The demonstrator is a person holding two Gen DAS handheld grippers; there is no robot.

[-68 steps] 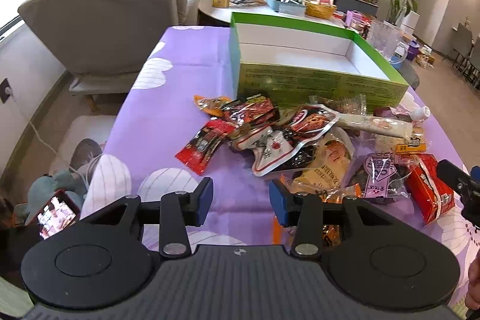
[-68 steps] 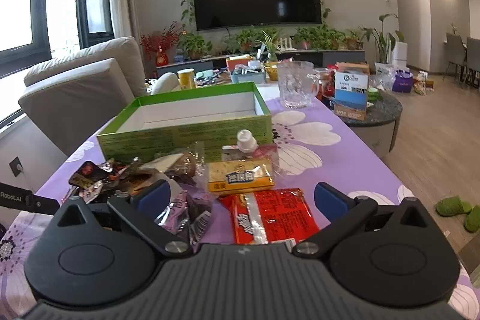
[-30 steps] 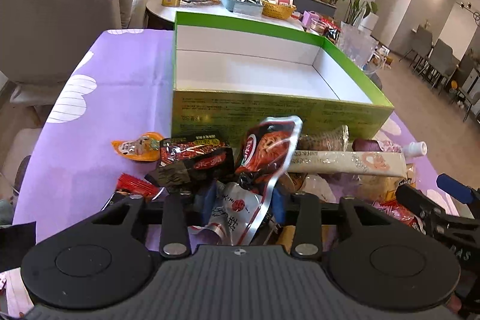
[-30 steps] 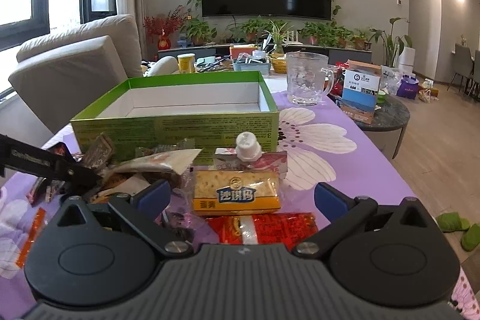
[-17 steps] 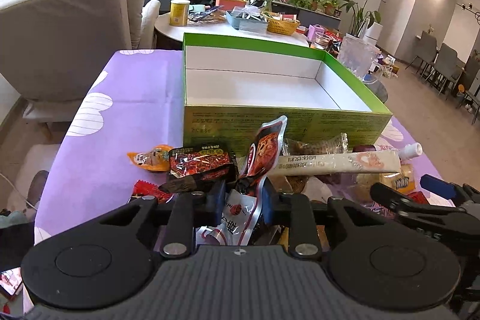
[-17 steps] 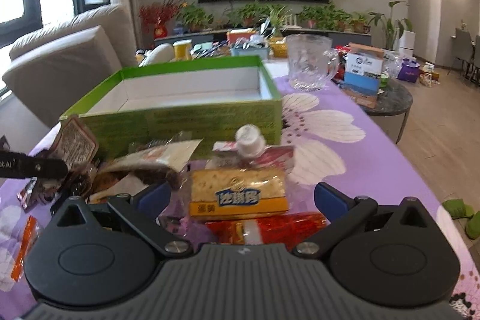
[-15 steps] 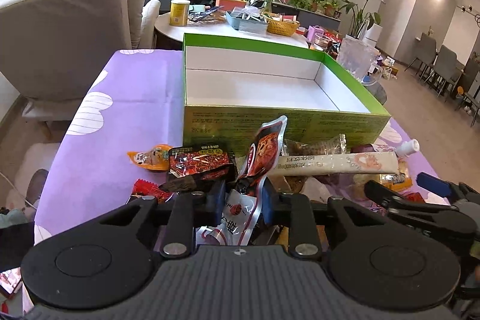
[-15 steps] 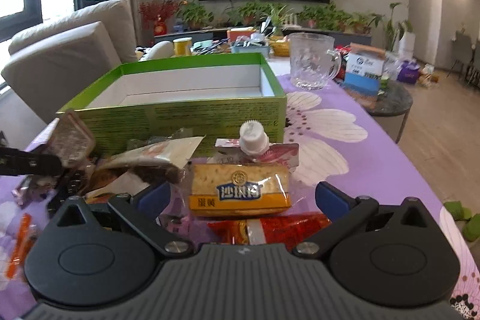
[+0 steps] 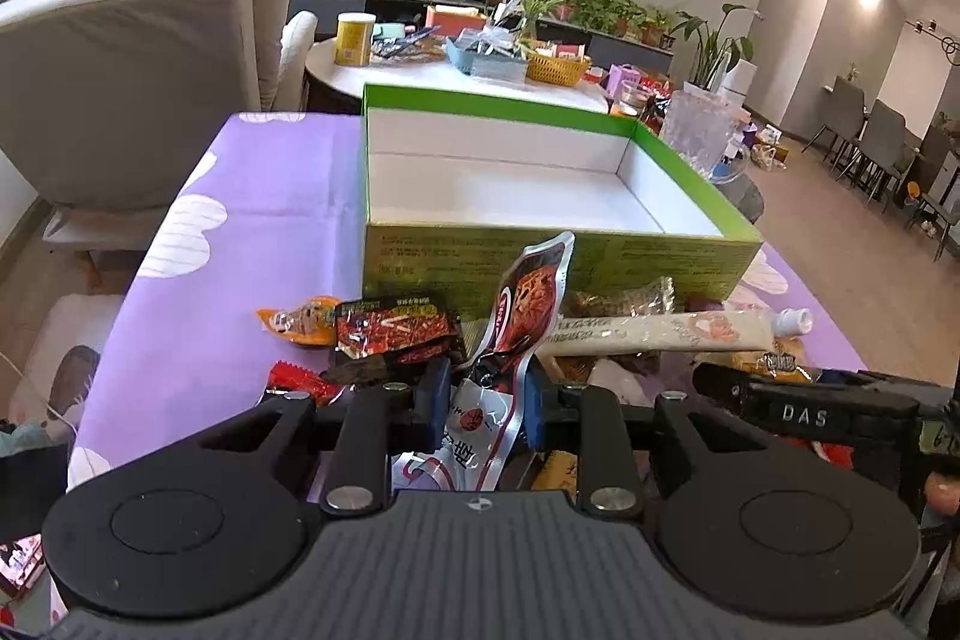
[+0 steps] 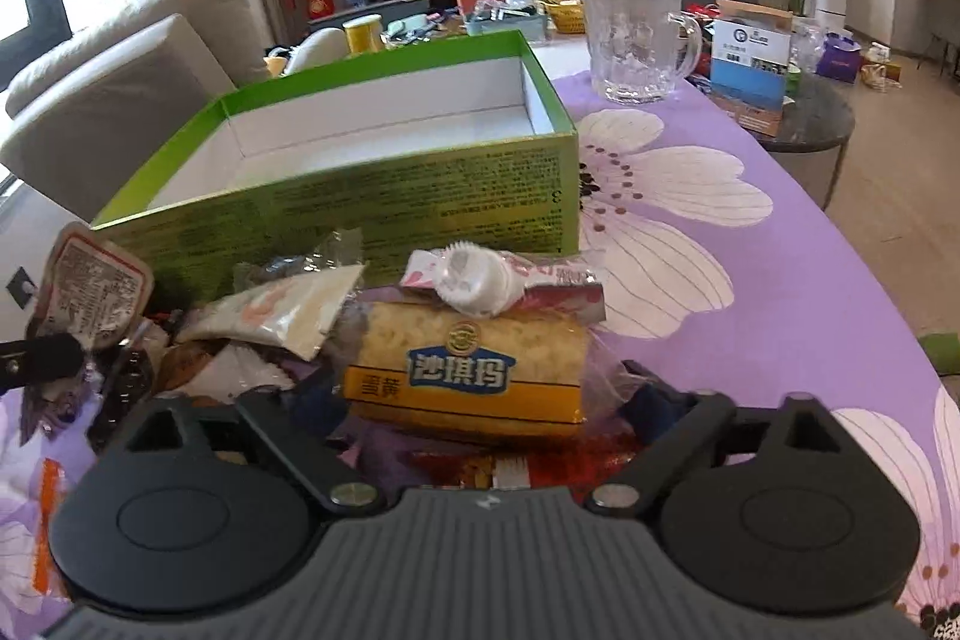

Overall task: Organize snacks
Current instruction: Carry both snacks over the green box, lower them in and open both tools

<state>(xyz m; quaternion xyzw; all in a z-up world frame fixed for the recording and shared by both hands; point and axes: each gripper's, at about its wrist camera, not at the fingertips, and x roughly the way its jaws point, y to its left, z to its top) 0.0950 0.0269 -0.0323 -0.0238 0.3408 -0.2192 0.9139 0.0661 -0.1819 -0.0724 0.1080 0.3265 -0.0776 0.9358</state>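
Two tools: left (image 9: 480, 403) pinching red pouch (image 9: 528, 298), right (image 10: 480, 403) spread around yellow pack (image 10: 474, 370).

Left hand-held gripper (image 9: 480, 403) gone from open above the pile to clamped on red pouch (image 9: 521, 316), pouch raised upright before green box (image 9: 540, 256), right hand-held gripper (image 10: 474, 415) lowered, wide, astride yellow pack (image 10: 468, 370)

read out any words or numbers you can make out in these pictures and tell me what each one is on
"DAS": on the right gripper, along its black arm.
"沙琪玛": blue label on the yellow snack pack.
"蛋黄": same pack, lower left.
"3": near wall of the green box, right end.
Box print and other wrappers: too small or blurred.
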